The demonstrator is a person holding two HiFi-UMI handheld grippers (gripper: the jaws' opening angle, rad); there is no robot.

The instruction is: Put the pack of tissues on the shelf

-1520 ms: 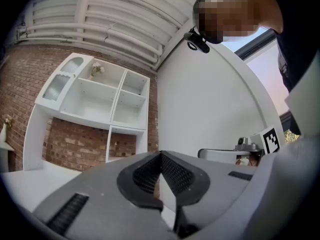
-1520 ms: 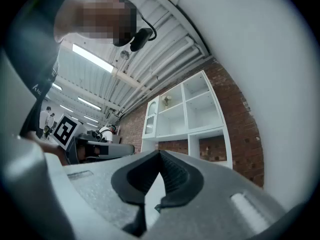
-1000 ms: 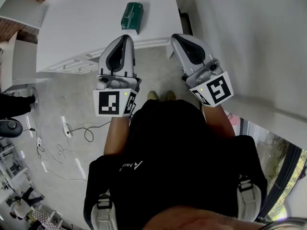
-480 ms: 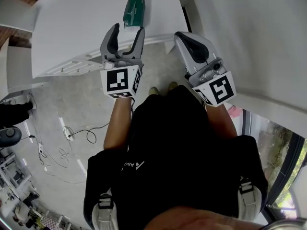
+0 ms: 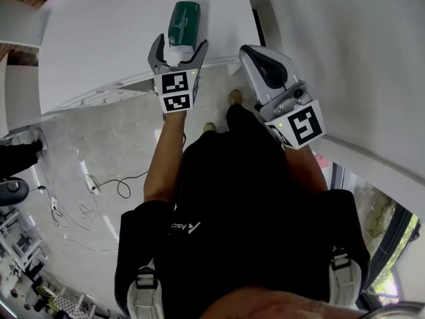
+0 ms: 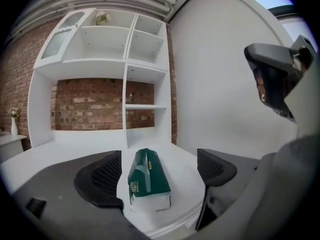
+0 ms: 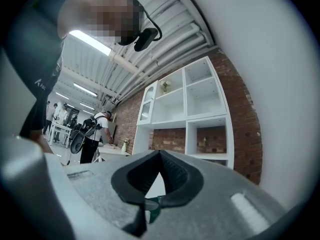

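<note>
A dark green pack of tissues [image 5: 183,20] with a white end lies on the white counter [image 5: 99,38], near its front edge. My left gripper [image 5: 179,46] reaches over that edge and its jaws are opening. In the left gripper view the pack [image 6: 147,180] lies between the two black pads [image 6: 102,176], touching neither. My right gripper [image 5: 255,55] hangs to the right of the counter with its jaws shut and empty. In the right gripper view a sliver of the green pack [image 7: 152,210] shows below the right gripper [image 7: 159,184]. The white shelf unit [image 6: 125,84] stands at the back of the counter.
A white wall [image 5: 345,58] runs close along the right. Behind the shelves is brick [image 6: 90,104]. A small vase [image 6: 13,126] stands on a side surface at the left. Cables [image 5: 99,185] lie on the grey floor. A person [image 7: 97,134] stands far off by a table.
My left gripper has moved forward from above the floor to the counter edge and gone from shut to wide open around the pack's near end. The right gripper has hardly moved.
</note>
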